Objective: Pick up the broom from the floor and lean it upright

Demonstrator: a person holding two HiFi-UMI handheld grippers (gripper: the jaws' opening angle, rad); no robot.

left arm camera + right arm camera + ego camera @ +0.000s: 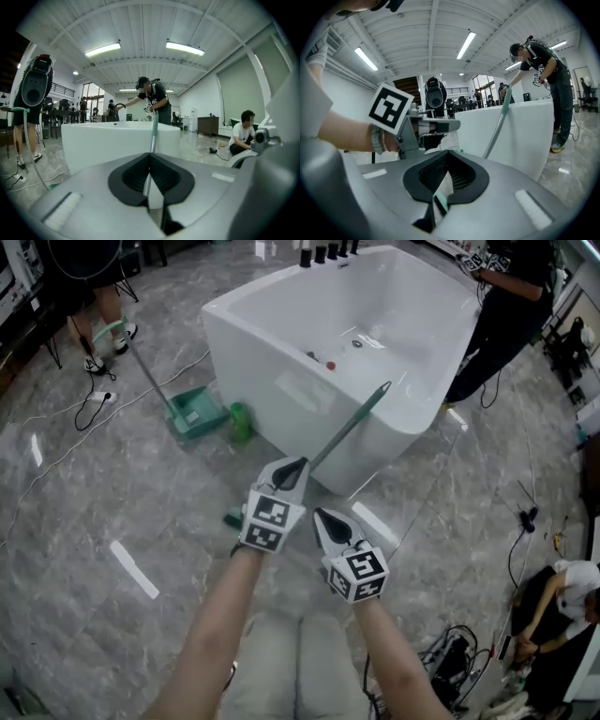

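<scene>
While the green-handled broom (349,426) slants up in front of the white bathtub (281,390): left gripper (298,465), jaws clamped on the handle. Right gripper (321,514), just beside it, off the handle; jaws drawn together, with an unidentifiable teal sliver (440,202) low between them.

Glossy grey marble floor (112,484); on it white bathtub (281,343), green dustpan (195,412), loose cables (452,645)

Bright, even light from long ceiling tubes (103,49). White streaks of glare on the glossy floor (141,474). Only soft, weak shadows. Strong fisheye bending and dark round corners in both gripper views. Left tongs (150,161) and right tongs (445,161) near the lens, slightly blurred; far room sharper.
</scene>
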